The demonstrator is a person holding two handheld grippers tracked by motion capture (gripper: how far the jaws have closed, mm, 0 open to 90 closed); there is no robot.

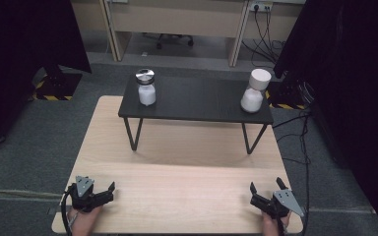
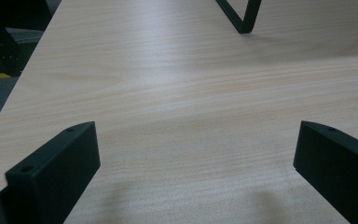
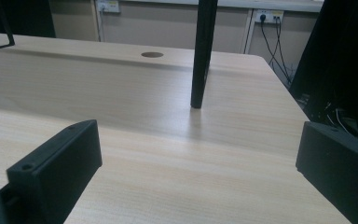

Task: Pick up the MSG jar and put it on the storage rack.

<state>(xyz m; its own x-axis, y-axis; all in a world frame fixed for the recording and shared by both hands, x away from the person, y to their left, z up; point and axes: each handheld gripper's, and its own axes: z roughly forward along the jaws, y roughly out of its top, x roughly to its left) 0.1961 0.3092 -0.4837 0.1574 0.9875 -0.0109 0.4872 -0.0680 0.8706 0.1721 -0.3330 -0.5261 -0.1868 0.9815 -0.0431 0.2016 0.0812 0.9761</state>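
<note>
Two containers stand on a small black raised shelf [image 1: 197, 101] at the back of the light wooden table [image 1: 177, 177]. At the shelf's left is a clear jar [image 1: 146, 87] with a shiny metal lid and white contents. At its right is a white hourglass-shaped container [image 1: 255, 91] with a white cap. My left gripper [image 1: 109, 192] rests open near the table's front left corner, nothing between its jaws [image 2: 196, 163]. My right gripper [image 1: 266, 186] rests open near the front right corner, also holding nothing [image 3: 198, 158]. Both are far from the shelf.
The shelf stands on thin black wire legs [image 1: 133, 135] [image 3: 203, 51] [image 2: 240, 16]. A round cable hole [image 3: 152, 54] is in the table behind the leg. Black curtains [image 1: 344, 73] flank both sides. Cables [image 1: 302, 142] trail off the right edge. Grey carpet surrounds the table.
</note>
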